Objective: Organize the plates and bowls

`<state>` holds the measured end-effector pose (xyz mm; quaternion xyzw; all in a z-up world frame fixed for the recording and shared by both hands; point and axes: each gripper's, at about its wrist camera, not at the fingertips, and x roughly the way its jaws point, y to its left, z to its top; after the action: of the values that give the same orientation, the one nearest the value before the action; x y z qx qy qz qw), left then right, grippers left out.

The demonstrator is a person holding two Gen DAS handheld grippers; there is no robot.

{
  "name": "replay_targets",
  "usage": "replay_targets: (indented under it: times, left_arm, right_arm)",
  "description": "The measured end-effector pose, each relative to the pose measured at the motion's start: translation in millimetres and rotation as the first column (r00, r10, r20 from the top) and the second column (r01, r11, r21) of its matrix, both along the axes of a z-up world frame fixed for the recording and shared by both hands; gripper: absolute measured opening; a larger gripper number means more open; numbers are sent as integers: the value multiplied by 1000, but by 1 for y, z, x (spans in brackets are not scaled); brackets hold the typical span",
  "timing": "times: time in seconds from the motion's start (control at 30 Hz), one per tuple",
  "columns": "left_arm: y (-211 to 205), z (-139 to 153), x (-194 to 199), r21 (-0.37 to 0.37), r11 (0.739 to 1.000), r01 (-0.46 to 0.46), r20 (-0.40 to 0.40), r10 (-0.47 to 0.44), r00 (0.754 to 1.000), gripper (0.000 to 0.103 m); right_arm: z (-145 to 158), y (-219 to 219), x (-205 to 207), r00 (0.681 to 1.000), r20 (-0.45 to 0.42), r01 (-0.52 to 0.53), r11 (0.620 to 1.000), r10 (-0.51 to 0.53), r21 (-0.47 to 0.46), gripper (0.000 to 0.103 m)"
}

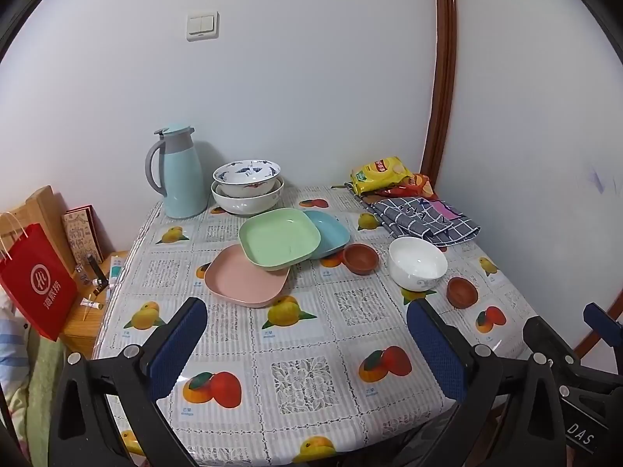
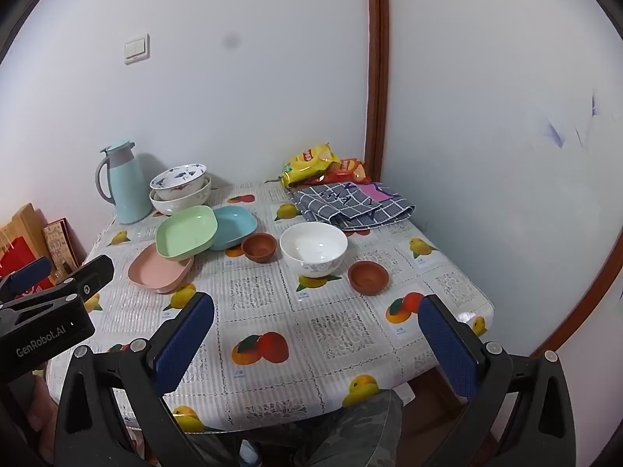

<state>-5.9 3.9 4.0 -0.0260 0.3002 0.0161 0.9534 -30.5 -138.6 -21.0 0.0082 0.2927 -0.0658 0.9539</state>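
Right hand-held gripper [image 2: 315, 334]: mine, fingers apart, empty.
Left hand-held gripper [image 1: 307, 334]: apart too.
White bowl [image 2: 313, 253]: straight ahead of my right; brown cup [image 2: 368, 277] just right of it.

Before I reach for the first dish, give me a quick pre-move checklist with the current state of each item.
1. Left gripper open and holding nothing: ok.
2. Right gripper open and holding nothing: ok.
3. Both grippers short of the dishes, over the near part of the table: ok.
4. Green plate lying flat: not ok, it rests tilted across the pink plate and blue plate.
5. White bowl upright and apart from the two brown cups: ok.
6. Stacked bowls by the jug steady: cannot tell.
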Motion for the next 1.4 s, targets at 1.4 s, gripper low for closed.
replay_targets:
  times: [1.4]
  left_arm:
    - [1, -3, -4, 9, 1000, -7, -3, 7, 1000, 103]
  right_arm:
    - [0, 1, -3, 1000, 9, -1, 1000, 1, 5, 103]
